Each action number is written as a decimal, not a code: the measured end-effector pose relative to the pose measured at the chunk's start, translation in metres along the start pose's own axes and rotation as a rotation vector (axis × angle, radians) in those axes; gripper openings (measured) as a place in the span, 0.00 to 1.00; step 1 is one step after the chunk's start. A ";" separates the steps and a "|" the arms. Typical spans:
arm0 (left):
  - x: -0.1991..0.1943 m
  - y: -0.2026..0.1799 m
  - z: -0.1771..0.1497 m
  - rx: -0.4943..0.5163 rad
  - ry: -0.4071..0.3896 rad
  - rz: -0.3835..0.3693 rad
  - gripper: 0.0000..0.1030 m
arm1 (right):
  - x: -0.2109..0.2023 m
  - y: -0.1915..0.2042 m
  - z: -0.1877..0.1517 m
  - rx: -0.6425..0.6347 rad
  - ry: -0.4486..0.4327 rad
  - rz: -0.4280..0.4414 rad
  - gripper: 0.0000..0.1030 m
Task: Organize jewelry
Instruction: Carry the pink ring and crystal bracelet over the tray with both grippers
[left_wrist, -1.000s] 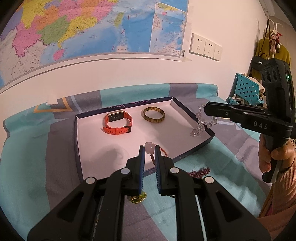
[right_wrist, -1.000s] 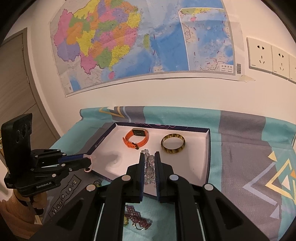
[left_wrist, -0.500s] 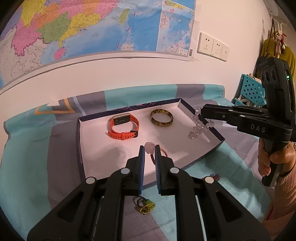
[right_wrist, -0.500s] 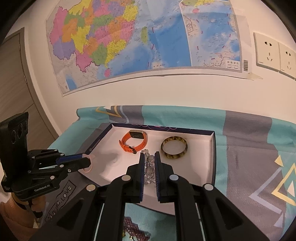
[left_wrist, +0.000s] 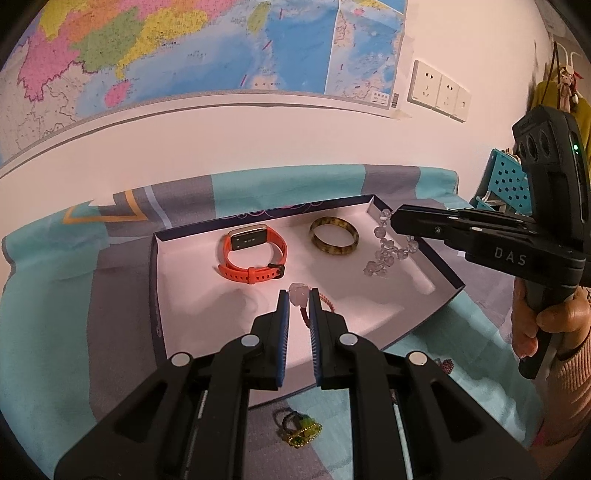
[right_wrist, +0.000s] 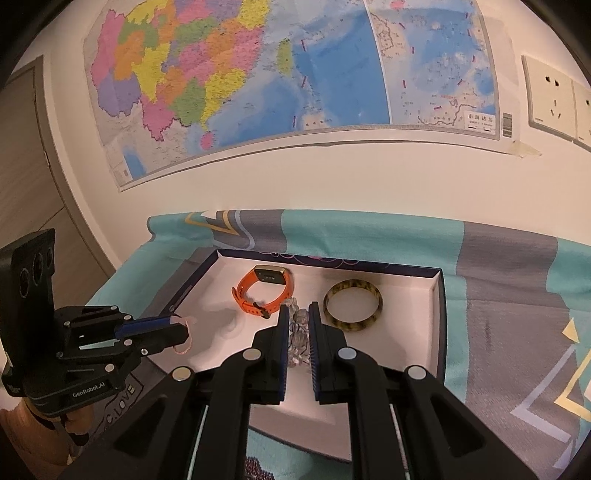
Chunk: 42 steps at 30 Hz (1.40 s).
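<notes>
A shallow white-lined box (left_wrist: 159, 280) (right_wrist: 436, 317) lies on a teal and grey cloth. Inside it rest an orange smart band (left_wrist: 255, 258) (right_wrist: 266, 291) and a tortoiseshell bangle (left_wrist: 334, 236) (right_wrist: 352, 304). My left gripper (left_wrist: 299, 299) (right_wrist: 181, 330) is shut on a red cord bracelet with a pale pink stone (left_wrist: 300, 295), held over the box's near left part. My right gripper (right_wrist: 299, 315) (left_wrist: 395, 221) is shut on a clear crystal bead bracelet (left_wrist: 386, 251) (right_wrist: 299, 332), which dangles over the box's right side beside the bangle.
A green beaded ring (left_wrist: 299, 430) lies on the cloth in front of the box. Dark red beads (right_wrist: 255, 469) (left_wrist: 445, 363) lie near the box's front right corner. A map and wall sockets (left_wrist: 439, 90) are behind; a teal crate (left_wrist: 506, 184) stands at right.
Both grippers have moved forward over the box with their bracelets. The crystal strand, earlier at the right rim, now hangs inside the box near the bangle.
</notes>
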<state>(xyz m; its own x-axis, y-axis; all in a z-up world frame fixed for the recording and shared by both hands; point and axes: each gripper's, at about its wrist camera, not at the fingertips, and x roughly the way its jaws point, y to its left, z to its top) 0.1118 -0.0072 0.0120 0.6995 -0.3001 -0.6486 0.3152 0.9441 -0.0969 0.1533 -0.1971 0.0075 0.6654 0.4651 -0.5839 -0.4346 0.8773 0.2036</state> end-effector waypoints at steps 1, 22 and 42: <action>0.001 0.000 0.000 -0.001 0.002 -0.001 0.11 | 0.001 -0.001 0.000 0.002 0.001 0.000 0.08; 0.026 0.005 0.006 -0.010 0.039 0.018 0.11 | 0.027 -0.013 0.004 0.050 0.029 0.009 0.09; 0.052 0.014 0.006 -0.037 0.103 0.040 0.11 | 0.045 -0.029 -0.002 0.077 0.064 -0.010 0.09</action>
<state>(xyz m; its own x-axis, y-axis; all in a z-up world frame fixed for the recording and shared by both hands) 0.1563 -0.0105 -0.0184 0.6411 -0.2482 -0.7262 0.2628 0.9601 -0.0962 0.1950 -0.2014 -0.0262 0.6282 0.4495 -0.6350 -0.3781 0.8897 0.2558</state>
